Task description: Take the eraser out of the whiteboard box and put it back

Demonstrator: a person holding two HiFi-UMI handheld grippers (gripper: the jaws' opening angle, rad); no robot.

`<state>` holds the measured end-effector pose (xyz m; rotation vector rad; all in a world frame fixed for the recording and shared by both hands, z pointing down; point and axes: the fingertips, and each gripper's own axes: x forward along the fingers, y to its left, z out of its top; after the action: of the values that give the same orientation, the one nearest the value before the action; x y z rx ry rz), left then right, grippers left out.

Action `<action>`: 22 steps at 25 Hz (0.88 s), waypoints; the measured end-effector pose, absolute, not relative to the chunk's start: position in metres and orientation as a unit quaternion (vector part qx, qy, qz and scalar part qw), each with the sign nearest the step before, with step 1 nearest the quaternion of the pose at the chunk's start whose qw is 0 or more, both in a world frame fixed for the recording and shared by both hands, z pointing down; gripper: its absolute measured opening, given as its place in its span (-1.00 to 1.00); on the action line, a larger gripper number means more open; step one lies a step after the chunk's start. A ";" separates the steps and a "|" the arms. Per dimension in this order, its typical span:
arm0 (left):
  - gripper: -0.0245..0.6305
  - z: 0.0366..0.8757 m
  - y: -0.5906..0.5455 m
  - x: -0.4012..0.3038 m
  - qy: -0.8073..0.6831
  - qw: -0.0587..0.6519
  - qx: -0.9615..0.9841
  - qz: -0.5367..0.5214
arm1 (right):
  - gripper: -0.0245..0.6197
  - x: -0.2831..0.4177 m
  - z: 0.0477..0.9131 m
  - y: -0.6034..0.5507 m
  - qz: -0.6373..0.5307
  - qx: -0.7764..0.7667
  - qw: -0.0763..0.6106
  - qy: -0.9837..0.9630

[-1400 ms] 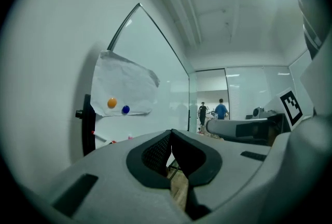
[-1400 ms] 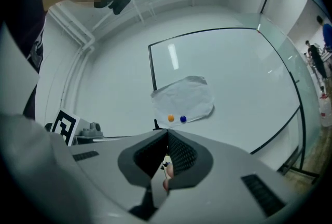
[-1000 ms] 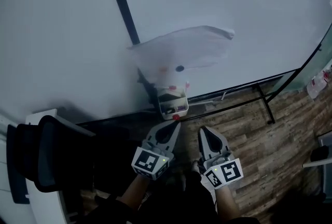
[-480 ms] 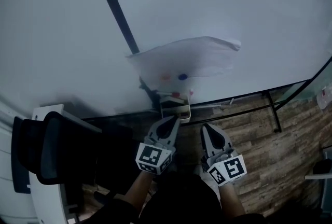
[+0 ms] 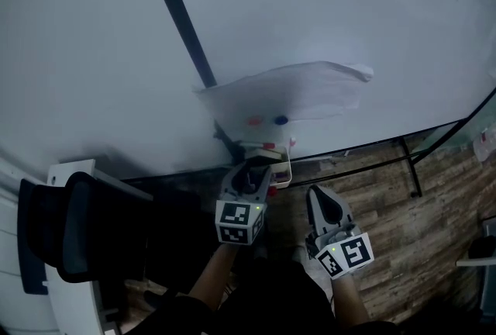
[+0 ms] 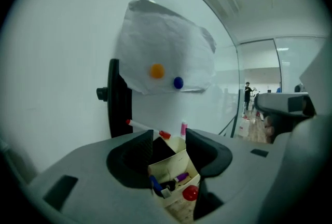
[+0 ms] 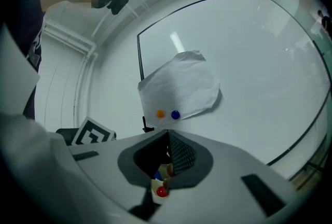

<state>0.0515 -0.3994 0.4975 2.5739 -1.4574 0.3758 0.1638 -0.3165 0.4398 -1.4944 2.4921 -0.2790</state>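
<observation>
My left gripper (image 6: 169, 136) has just been opening its fingers; the box (image 6: 174, 168) sits between them, not gripped. On my right gripper (image 7: 167, 137) the fingers are together, empty.

Open-topped cream whiteboard box (image 6: 174, 164) hangs upright on the board, markers inside.

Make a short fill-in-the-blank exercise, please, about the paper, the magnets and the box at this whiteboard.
1. The white paper is held on the whiteboard by an orange magnet and a ____ one.
2. The round magnet on the front of the box is ____.
3. In the head view, the black chair stands at the ____ side of the picture.
Missing words: blue; red; left.
</observation>
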 end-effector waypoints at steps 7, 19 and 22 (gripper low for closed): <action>-0.12 0.529 -0.430 0.036 -0.537 0.133 0.812 0.187 | -0.91 0.170 0.444 -0.319 -0.098 -0.517 0.104 0.844; -0.08 0.544 -0.446 0.040 -0.538 0.209 0.793 0.195 | -0.91 0.180 0.450 -0.320 -0.104 -0.527 0.103 0.837; -0.10 0.545 -0.447 0.038 -0.544 0.213 0.789 0.191 | -0.91 0.181 0.452 -0.320 -0.106 -0.529 0.101 0.836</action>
<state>0.0376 -0.4470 0.5445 2.1900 -1.5102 0.5301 0.1814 -0.3201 0.4519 -1.5612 2.4701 -0.3125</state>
